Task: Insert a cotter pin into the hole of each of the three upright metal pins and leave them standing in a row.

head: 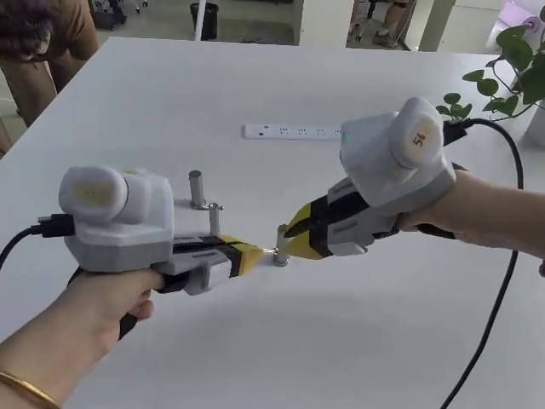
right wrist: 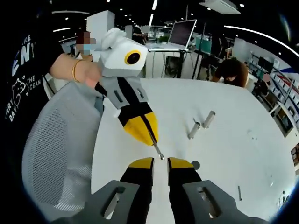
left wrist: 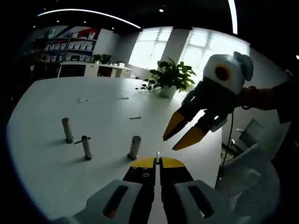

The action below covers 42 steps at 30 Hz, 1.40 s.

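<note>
Three upright metal pins stand on the white table (head: 358, 332). The far pin (head: 197, 187) is bare. The middle pin (head: 215, 218) carries a cotter pin through its top. The near pin (head: 281, 249) stands between the two gripper tips. My left gripper (head: 255, 253) is shut on a thin cotter pin (head: 269, 250), whose end pokes out beside the near pin (left wrist: 135, 147). My right gripper (head: 289, 239) hovers just above that pin with its jaws slightly apart and nothing in them. In the right gripper view the near pin (right wrist: 195, 164) appears end-on beside my right gripper (right wrist: 160, 163).
A white power strip (head: 294, 131) lies farther back on the table. A potted plant (head: 511, 77) stands at the right edge. A loose cotter pin (left wrist: 135, 117) lies on the table beyond the pins. A black cable (head: 498, 290) trails from the right gripper.
</note>
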Tool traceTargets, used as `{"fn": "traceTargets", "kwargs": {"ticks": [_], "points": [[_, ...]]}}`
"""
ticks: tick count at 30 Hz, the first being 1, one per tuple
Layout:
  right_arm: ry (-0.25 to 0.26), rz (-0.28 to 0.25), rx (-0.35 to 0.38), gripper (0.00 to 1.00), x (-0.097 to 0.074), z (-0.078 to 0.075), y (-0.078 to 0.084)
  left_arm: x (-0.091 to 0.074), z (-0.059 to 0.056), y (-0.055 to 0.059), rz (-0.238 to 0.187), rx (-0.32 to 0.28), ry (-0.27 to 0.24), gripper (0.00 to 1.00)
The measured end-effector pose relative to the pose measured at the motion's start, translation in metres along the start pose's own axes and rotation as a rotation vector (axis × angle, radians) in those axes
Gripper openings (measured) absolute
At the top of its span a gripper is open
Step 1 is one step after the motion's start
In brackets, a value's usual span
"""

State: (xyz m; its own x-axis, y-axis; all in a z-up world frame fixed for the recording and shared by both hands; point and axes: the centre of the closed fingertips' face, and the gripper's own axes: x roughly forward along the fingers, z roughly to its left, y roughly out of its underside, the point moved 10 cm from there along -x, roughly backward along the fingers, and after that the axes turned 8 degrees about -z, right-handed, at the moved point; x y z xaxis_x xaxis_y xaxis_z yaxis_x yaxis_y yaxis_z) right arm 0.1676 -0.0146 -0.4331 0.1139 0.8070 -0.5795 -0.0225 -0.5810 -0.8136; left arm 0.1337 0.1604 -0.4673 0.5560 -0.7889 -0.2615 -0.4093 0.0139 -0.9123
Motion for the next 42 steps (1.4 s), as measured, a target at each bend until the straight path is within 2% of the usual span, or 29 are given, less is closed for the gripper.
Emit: {"fn": "traceTargets", "kwargs": {"ticks": [3,5,8,10,15,22,29,35,42], "points": [[-0.040,-0.033,0.083,0.07,-0.002,0.002,0.006,-0.002,-0.002,0.001,0.004,0.037,0.027,0.00],[-0.068,-0.048,0.105,0.08,-0.003,0.003,0.009,-0.003,-0.003,0.001,-0.004,0.049,0.050,0.00],[-0.085,-0.065,0.131,0.08,-0.004,0.004,0.011,-0.003,-0.007,0.000,-0.033,0.062,0.096,0.00],[-0.090,-0.085,0.149,0.08,-0.005,0.005,0.012,-0.003,-0.008,0.000,-0.033,0.068,0.104,0.00],[-0.100,-0.090,0.144,0.08,-0.007,0.008,0.013,-0.001,-0.013,-0.001,-0.041,0.100,0.151,0.00],[-0.148,-0.078,0.130,0.07,-0.006,0.012,0.016,0.002,-0.018,0.001,-0.038,0.144,0.197,0.00],[-0.192,-0.079,0.137,0.07,-0.006,0.014,0.021,0.002,-0.023,0.001,-0.054,0.154,0.234,0.00],[-0.212,-0.088,0.129,0.02,-0.007,0.016,0.021,0.002,-0.026,0.000,-0.072,0.153,0.269,0.00],[-0.235,-0.088,0.113,0.00,-0.009,0.019,0.020,0.002,-0.027,0.001,-0.065,0.155,0.289,0.00]]}}
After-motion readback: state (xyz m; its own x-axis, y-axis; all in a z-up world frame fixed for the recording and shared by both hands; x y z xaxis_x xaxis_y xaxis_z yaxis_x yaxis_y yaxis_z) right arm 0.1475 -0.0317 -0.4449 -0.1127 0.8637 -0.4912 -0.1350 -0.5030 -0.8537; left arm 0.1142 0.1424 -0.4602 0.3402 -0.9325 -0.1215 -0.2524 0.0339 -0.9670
